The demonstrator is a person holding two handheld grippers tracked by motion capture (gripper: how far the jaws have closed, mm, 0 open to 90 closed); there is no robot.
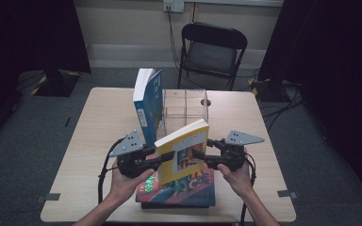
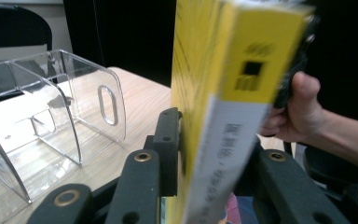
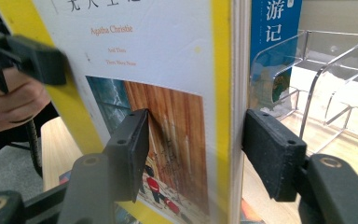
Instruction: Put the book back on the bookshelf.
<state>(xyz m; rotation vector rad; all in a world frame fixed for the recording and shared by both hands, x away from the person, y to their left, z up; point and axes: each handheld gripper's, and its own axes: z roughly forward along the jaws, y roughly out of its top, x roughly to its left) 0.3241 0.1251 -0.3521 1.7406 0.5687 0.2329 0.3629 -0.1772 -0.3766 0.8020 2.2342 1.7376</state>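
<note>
A wooden table (image 1: 99, 122) stands in a dim room, a black chair (image 1: 212, 47) at twelve o'clock. The left gripper (image 1: 156, 160) clamps the upright yellow book (image 1: 185, 155); the right gripper (image 1: 199, 155), at three o'clock, straddles it, seemingly slack.

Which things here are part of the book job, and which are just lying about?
In the job: yellow book, left gripper clamped on its spine edge, right gripper jaws around it, clear rack, blue book.
Lying about: flat book on the table, folding chair.
</note>
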